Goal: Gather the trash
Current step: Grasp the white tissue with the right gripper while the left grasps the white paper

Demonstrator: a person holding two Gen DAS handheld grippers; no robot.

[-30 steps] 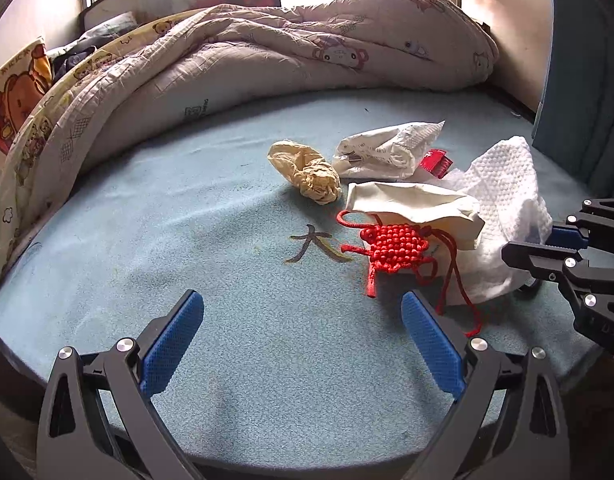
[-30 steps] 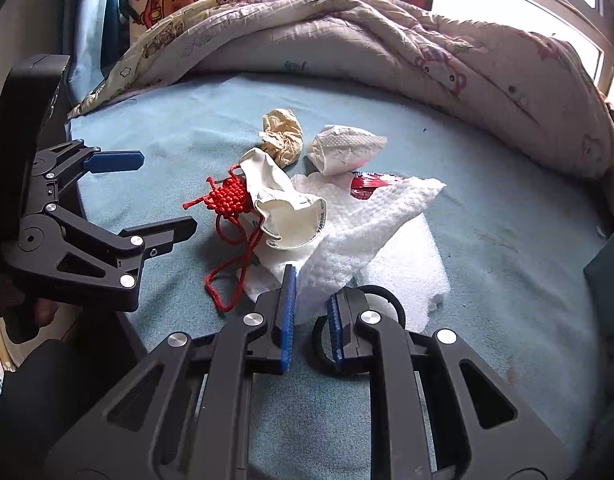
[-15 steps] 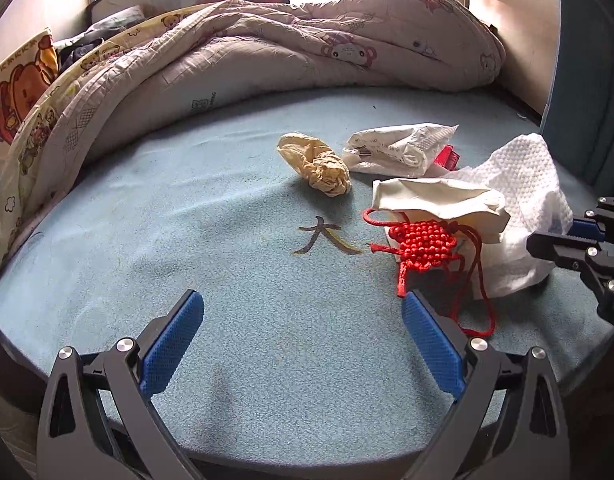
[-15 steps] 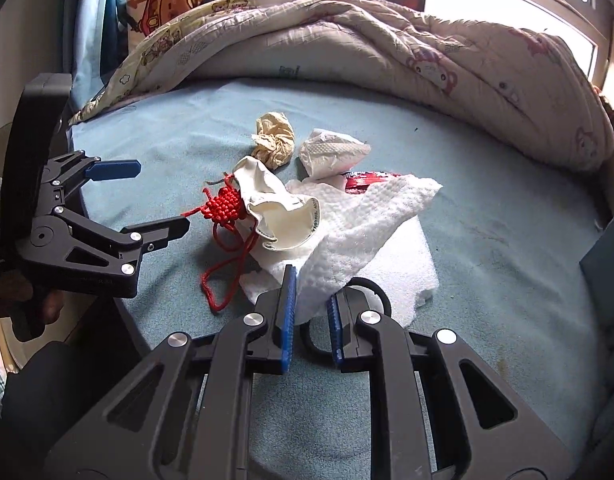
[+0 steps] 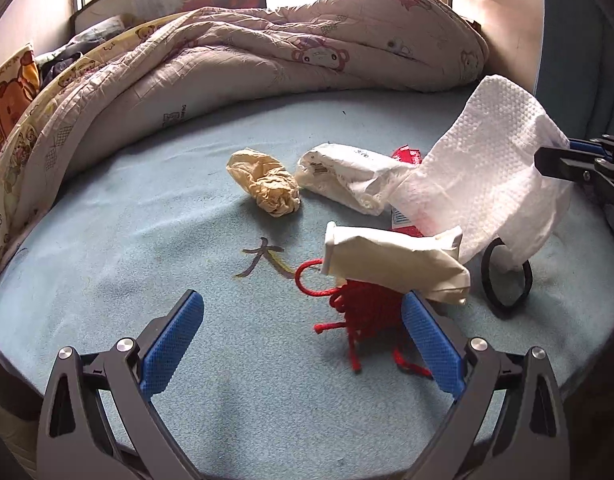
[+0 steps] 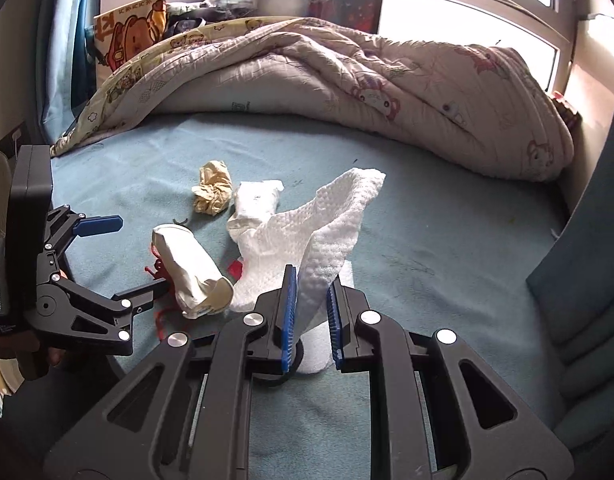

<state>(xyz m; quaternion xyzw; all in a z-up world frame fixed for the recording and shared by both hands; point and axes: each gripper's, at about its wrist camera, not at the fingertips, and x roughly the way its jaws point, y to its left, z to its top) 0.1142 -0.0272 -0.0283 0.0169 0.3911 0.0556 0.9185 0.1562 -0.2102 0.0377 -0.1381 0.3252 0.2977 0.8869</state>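
red wrapper (image 5: 407,156) mostly hidden under my paper towel (image 5: 479,168) | red cord knot (image 5: 367,308) half covered by cream bag (image 5: 391,264) | hair tie (image 6: 285,364) behind my right pads

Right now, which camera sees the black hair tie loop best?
The left wrist view. There the black hair tie loop lies open on the blue sheet, only its top hidden under the white paper towel. The right wrist view shows just a sliver behind the right claw.
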